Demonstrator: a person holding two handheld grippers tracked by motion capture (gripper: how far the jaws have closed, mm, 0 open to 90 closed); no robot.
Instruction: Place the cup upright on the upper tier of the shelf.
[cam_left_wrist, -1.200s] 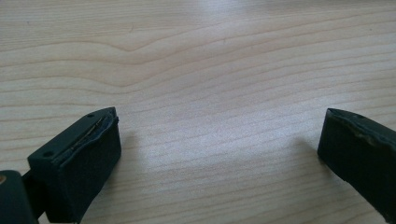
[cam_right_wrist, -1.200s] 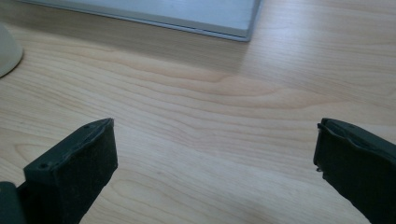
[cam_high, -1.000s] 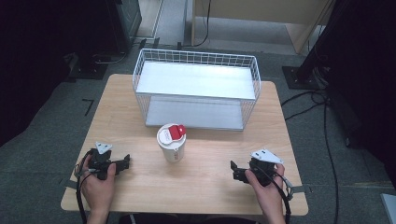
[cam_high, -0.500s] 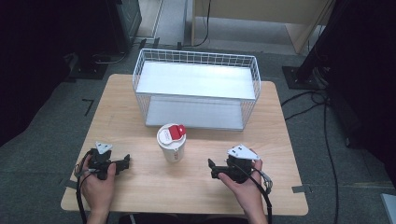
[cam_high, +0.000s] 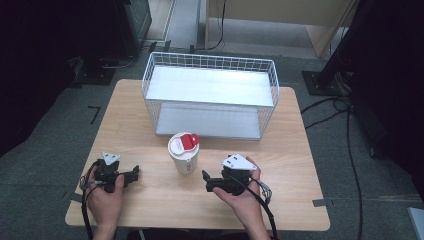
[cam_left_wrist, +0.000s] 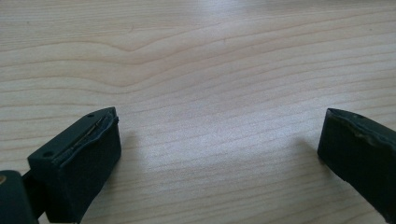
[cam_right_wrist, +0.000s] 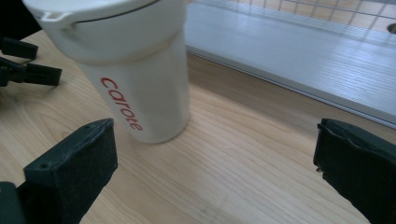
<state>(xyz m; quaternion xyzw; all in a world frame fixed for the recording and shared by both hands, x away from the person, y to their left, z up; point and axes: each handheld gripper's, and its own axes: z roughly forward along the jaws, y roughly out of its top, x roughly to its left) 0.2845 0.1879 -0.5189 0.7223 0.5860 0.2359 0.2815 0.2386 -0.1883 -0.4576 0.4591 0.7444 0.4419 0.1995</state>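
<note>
High view: a white tumbler (cam_high: 184, 154) with a red flap on its lid stands upright near the middle of the wooden surface (cam_high: 150, 205), just in front of a white wire basket (cam_high: 210, 95) that has a pale panel on top and another at its base. The person's right hand (cam_high: 239, 192) holds the right claw (cam_high: 206, 180) close beside the tumbler's base, apart from it, the tips aimed leftward at the cup. The left hand (cam_high: 106, 192) holds the left claw (cam_high: 135, 173) near the surface's left front, well apart from the tumbler.

Right gripper view: the jaws are spread wide, nothing between them but bare wood. The tumbler sits ahead, toward the left jaw, its lid cut off by the top edge; red lettering reading "carote" runs down its side. Only the basket's lower panel and a strip of wire grid are visible. Dark shapes at the far left edge are too cropped to identify with certainty.

Left gripper view: the jaws are likewise spread wide over plain wood grain, the right jaw partly cut off by the picture's edge.
</note>
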